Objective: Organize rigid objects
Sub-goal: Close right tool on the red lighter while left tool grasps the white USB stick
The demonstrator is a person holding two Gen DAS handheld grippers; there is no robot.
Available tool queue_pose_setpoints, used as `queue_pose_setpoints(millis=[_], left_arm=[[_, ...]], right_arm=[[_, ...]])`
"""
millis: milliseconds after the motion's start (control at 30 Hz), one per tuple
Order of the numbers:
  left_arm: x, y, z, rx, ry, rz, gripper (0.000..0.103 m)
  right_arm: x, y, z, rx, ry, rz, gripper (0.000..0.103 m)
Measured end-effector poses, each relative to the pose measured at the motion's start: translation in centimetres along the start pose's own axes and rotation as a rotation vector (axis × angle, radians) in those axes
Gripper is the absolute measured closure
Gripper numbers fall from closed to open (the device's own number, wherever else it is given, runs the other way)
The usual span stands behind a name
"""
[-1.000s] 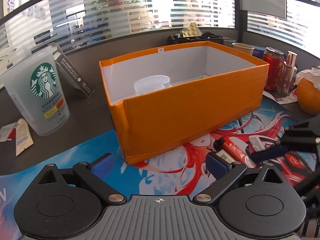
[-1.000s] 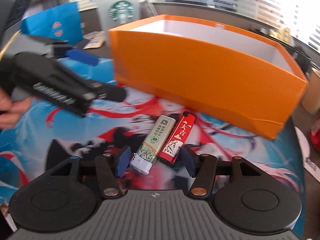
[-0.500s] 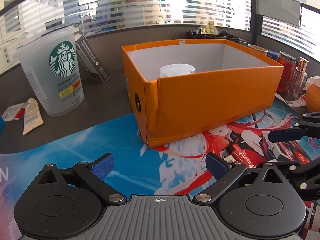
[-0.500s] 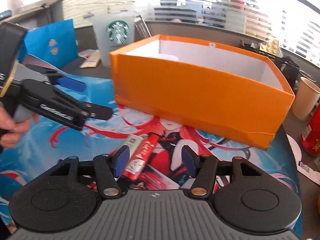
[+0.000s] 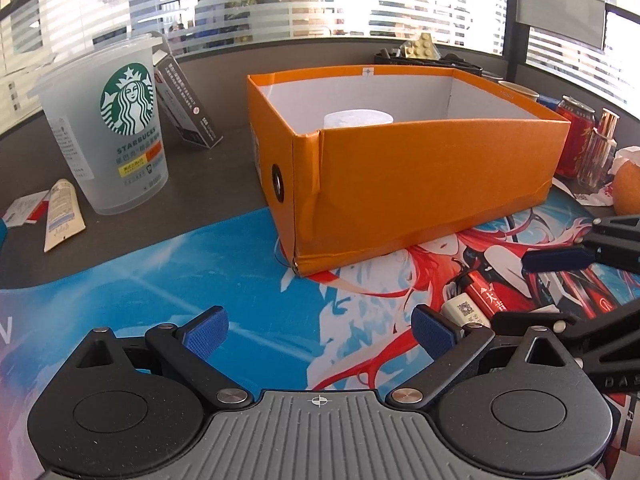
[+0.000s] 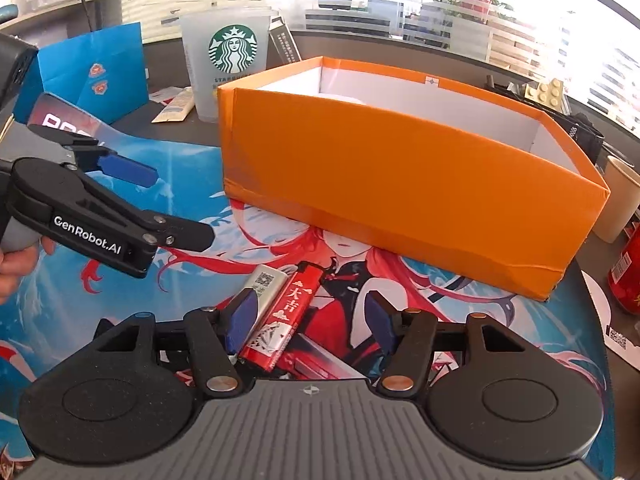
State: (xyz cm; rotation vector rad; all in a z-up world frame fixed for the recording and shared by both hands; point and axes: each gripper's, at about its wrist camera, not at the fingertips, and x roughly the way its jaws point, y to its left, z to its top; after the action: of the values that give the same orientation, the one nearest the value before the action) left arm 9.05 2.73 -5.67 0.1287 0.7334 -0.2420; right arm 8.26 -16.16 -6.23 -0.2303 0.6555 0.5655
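An open orange box (image 5: pixel 400 184) (image 6: pixel 380 180) stands on the printed mat, with a white round container (image 5: pixel 358 118) inside it. In front of the box a red lighter (image 6: pixel 286 316) (image 5: pixel 486 294) and a silver lighter (image 6: pixel 264 284) (image 5: pixel 464 308) lie side by side on the mat. My right gripper (image 6: pixel 310 316) (image 5: pixel 510 291) is open around them; the silver one lies against the left finger, and the right pad is clear of the red one. My left gripper (image 5: pixel 319 332) (image 6: pixel 178 206) hangs open over the mat, left of the lighters, with nothing in it.
A Starbucks cup (image 5: pixel 120 132), a leaning grey carton (image 5: pixel 184 104) and a small tube (image 5: pixel 62 216) sit left of the box. A blue paper bag (image 6: pixel 92 68) stands far left. A red can (image 5: pixel 574 140), an orange fruit (image 5: pixel 628 188) and a paper cup (image 6: pixel 616 200) crowd the right.
The right gripper tipped up and swung a little, so both lighters now sit nearer its left finger. The left gripper drifted, and its view now shows the box's near corner.
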Motion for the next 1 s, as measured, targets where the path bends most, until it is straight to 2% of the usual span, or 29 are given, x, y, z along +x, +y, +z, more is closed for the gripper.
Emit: queue_pose_setpoints(millis=[167,333,433,533,567,600,900,933,1000], left_arm=[[0.0,-0.3,0.0,0.003,0.001,-0.002,0.004],[0.2,-0.6,-0.1,0.003,0.008,-0.004,0.004],[0.2,-0.9,-0.2,0.001,0.014,-0.011,0.004],[0.2,-1.4,-0.3,0.002,0.019,-0.021,0.004],[0.2,-1.6,-0.4,0.003,0.021,-0.023,0.004],[0.2,-1.7,-0.5,0.002,0.023,-0.024,0.004],[-0.1,-3.3,-1.5,-0.025,0.045,-0.051,0.004],[-0.1,-3.6,-1.5,-0.023,0.041,-0.052,0.004],[-0.2,-4.0,-1.5,-0.021,0.038,-0.038,0.004]], right_arm=[[0.3,-1.1,-0.6,0.007,0.020,-0.039,0.051],[0.1,-1.7,-1.1,-0.004,0.009,-0.075,0.050],[0.1,-2.0,-1.3,0.007,-0.006,-0.066,0.046],[0.5,-2.7,-1.7,0.056,-0.019,-0.056,0.028],[0.5,-3.1,-1.8,0.078,-0.016,-0.058,0.011],[0.7,-3.2,-1.9,0.084,-0.009,-0.060,0.000],[0.7,-3.3,-2.2,0.082,-0.018,-0.053,0.000],[0.6,-3.3,-2.1,0.081,-0.019,-0.051,0.001],[0.3,-3.2,-2.2,0.069,-0.030,-0.042,0.016]])
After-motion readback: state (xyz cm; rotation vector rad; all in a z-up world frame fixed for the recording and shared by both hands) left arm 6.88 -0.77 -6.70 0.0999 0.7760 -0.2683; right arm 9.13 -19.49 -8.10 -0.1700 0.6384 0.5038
